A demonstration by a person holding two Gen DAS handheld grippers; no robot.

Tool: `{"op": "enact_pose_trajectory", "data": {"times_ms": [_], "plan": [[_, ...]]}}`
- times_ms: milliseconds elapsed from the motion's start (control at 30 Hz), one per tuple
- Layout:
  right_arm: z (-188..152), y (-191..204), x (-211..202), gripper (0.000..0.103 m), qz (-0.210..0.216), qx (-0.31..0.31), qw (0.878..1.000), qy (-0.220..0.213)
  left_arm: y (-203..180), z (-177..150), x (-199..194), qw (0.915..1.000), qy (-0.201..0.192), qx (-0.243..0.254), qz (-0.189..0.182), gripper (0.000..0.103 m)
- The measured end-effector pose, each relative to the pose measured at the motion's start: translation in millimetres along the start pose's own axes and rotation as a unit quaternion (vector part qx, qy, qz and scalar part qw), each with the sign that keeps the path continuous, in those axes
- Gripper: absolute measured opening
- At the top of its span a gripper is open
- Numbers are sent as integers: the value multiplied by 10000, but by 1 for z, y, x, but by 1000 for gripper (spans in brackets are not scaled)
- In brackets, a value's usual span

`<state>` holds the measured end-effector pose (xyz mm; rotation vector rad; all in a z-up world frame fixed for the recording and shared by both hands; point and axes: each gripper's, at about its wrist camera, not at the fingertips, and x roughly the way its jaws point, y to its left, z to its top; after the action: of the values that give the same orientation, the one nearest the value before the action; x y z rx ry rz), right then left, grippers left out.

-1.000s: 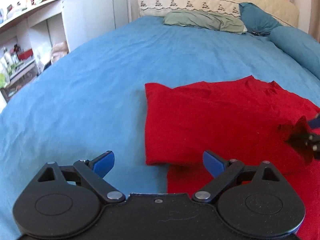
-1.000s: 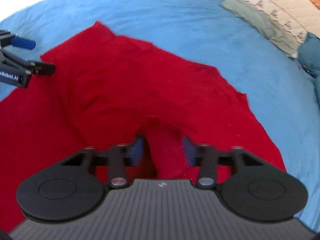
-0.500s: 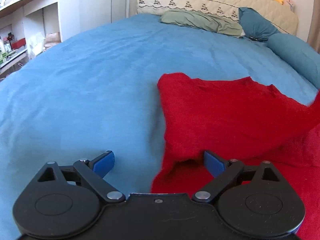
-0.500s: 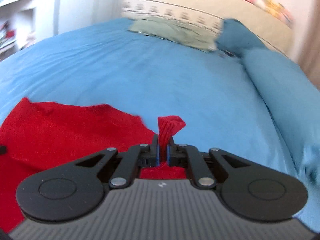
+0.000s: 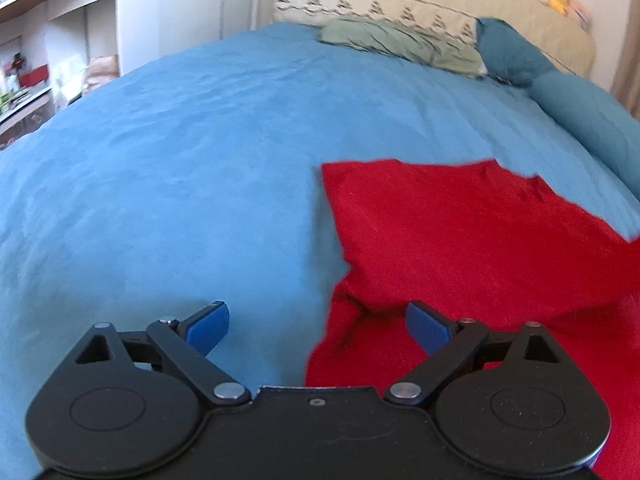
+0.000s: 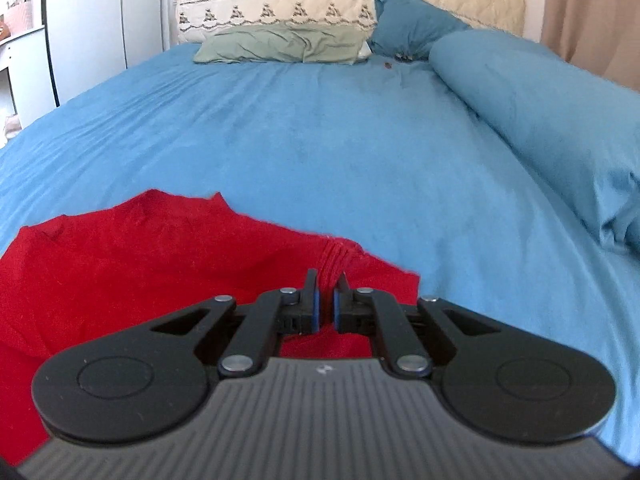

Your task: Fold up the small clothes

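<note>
Bedroom, daylight. Bed with blue cover (image 6: pixel 320 140) fills most of the room. Cream quilted headboard (image 6: pixel 280 4) with an embroidered band at the far end. Green pillow (image 6: pixel 280 44) and dark teal pillow (image 6: pixel 412 26) against it; blue bolster (image 6: pixel 540 112) along the right side. White shelving (image 5: pixel 60 40) at left, contents blurred, possibly toys. Beige curtain (image 6: pixel 592 12) at right.

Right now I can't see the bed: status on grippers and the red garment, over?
Left gripper open, over the garment's edge. Right gripper shut on a ribbed bit of the red garment. Garment partly folded on the blue bedcover. Nothing in the way.
</note>
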<state>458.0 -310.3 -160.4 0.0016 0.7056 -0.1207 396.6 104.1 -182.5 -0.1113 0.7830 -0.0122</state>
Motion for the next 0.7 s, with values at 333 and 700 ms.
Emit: {"op": "enact_pose_trajectory", "data": {"times_ms": [333,700], "plan": [[-62,-4,-25,89,-554,73,9984,-43,-6,-7,4,9993,61,308,207,97],[-72,21,-6,103,579,-36,9982,124,-5,-8,6,9993,53,328,179,97]]}}
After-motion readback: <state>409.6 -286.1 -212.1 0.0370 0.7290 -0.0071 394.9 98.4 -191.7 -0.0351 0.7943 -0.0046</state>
